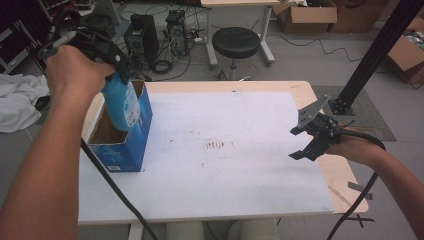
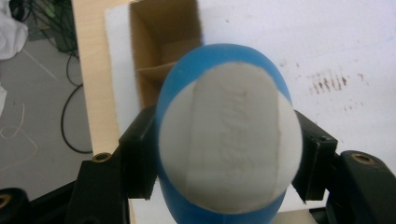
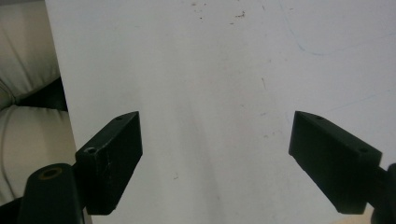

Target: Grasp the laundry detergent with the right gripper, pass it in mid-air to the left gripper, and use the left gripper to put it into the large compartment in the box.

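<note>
One smooth, likely slippery blue bottle (image 1: 121, 102) sits clamped at its cap in my left claw (image 2: 229, 158) above the box (image 1: 131, 145); my right claw (image 3: 217, 158) gapes empty.

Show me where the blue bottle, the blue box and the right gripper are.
blue bottle (image 1: 122, 107): high view, on its label side.
blue box (image 1: 135, 145): high view, on its blue side wall.
right gripper (image 1: 296, 143): high view, midway between its open jaws.

A smooth blue plastic bottle (image 2: 219, 140) with a matt white cap is gripped between the left claw's (image 2: 224, 154) matt black plastic pads; below it, a glossy blue cardboard box (image 1: 131, 145) with raw brown inside is seen.
</note>
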Tool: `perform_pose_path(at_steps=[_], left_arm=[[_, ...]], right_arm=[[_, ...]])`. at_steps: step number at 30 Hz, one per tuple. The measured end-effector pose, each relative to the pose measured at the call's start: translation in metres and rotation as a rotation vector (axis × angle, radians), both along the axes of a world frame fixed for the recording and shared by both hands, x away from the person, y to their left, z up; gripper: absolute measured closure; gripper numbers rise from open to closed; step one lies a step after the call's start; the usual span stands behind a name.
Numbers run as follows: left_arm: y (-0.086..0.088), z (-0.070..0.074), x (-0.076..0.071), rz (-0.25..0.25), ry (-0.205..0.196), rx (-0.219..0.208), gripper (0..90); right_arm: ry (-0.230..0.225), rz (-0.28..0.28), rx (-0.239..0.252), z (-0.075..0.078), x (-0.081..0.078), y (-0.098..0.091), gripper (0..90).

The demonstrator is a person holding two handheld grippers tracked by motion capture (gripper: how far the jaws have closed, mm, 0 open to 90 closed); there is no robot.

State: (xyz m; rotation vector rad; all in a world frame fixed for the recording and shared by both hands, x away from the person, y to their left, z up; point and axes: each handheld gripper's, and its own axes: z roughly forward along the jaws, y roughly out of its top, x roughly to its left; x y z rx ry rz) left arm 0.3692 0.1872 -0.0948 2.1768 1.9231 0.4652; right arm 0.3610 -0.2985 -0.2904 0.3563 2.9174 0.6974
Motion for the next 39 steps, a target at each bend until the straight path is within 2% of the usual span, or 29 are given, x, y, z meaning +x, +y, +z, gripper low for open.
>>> perform_pose_path(at_steps=[8, 13, 18, 34, 39], left_arm=[[0.024, -0.005, 0.001, 0.069, -0.03, -0.017, 38.2], [0.033, -0.016, 0.004, 0.083, -0.027, -0.003, 38.2], [0.041, -0.031, 0.007, 0.093, -0.022, -0.014, 38.3], [0.051, -0.107, 0.024, 0.088, 0.001, -0.016, 38.3], [0.052, -0.132, 0.027, 0.072, 0.015, -0.012, 38.3]], right_arm=[[-0.004, -0.01, 0.006, -0.002, 0.002, -0.003, 16.5], [-0.006, -0.018, 0.018, -0.003, 0.003, -0.007, 16.5], [-0.005, -0.033, 0.006, -0.004, 0.002, -0.012, 16.5], [0.012, -0.076, -0.007, -0.012, 0.001, -0.023, 16.6], [0.02, -0.083, -0.011, -0.016, 0.001, -0.023, 16.6]])
